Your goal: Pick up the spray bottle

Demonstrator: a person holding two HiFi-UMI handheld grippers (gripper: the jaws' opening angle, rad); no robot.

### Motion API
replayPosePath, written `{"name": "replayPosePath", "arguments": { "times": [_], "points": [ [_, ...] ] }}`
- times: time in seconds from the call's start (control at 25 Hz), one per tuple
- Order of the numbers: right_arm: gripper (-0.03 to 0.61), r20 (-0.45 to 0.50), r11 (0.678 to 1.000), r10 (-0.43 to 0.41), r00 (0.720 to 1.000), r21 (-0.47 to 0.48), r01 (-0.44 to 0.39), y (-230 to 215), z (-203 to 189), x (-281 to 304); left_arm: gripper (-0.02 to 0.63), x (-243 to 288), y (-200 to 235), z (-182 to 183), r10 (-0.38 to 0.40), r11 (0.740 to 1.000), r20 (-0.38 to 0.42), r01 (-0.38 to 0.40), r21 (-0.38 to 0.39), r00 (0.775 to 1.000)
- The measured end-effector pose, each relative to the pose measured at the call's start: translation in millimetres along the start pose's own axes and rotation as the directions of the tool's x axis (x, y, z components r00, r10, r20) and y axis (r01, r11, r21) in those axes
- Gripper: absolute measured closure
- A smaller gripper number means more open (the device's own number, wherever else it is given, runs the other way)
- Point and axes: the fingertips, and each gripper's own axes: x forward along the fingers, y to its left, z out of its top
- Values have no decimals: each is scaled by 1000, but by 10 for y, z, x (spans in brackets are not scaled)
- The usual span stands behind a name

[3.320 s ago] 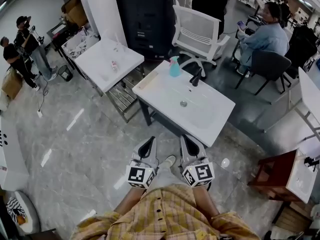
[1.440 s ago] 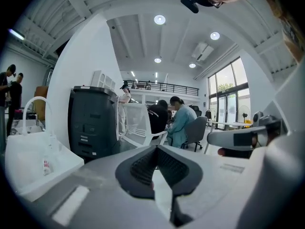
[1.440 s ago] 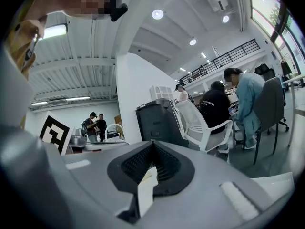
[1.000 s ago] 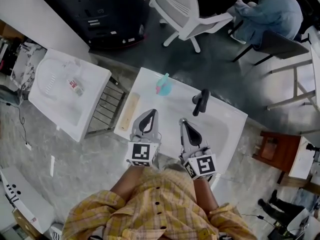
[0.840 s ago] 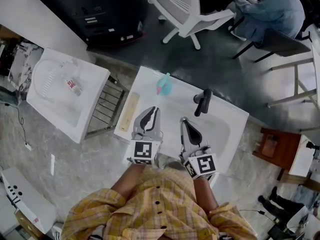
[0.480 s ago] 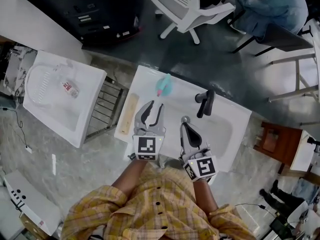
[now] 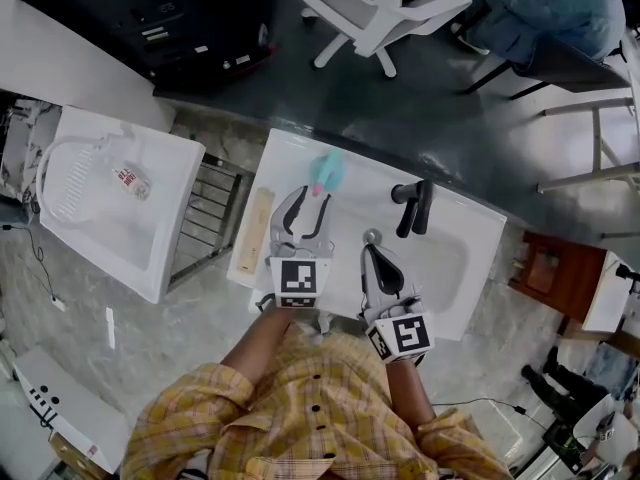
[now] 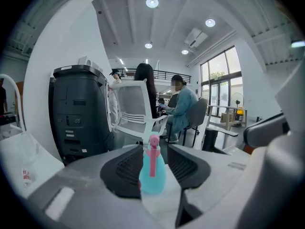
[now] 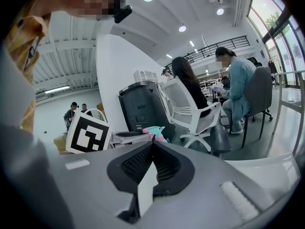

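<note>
The spray bottle [image 7: 328, 171] is blue-green with a pink top. It stands upright at the far left of the white sink top [image 7: 470, 243], left of the black tap [image 7: 412, 206]. The left gripper [image 7: 306, 206] reaches toward it from the near side. Its jaws have just been opening and now stand wide apart, so the bottle can fit in. In the left gripper view the bottle [image 8: 159, 176] shows right in the gap between the two dark pads [image 8: 125, 168]. The pads do not press on it, and from above it looks to be just past the tips, so nothing is held yet. The gripper tips a little down, I think to meet the fat body and not the thin neck. The right gripper [image 7: 372, 253] hangs nearer, jaws together, with nothing in them. It sits out of the way, since one gripper is likely enough for a small bottle.
</note>
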Motion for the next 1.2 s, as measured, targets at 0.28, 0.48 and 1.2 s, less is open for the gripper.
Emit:
{"name": "replayPosePath", "arguments": {
  "times": [0.28,0.48,1.2],
  "points": [
    [577,-6,1000,-21,1000,9,21,-46,-14,37,464,154,-3,38,-22,1000,3,22,20,1000],
    [577,-14,999,-37,999,17,37,-82,-53,52,465,257,-2,25,-29,999,4,29,32,1000],
    [577,-23,998,-63,998,22,64,-179,-17,15,545,299,85,126,15,998,40,-17,68,999]
  ]
}}
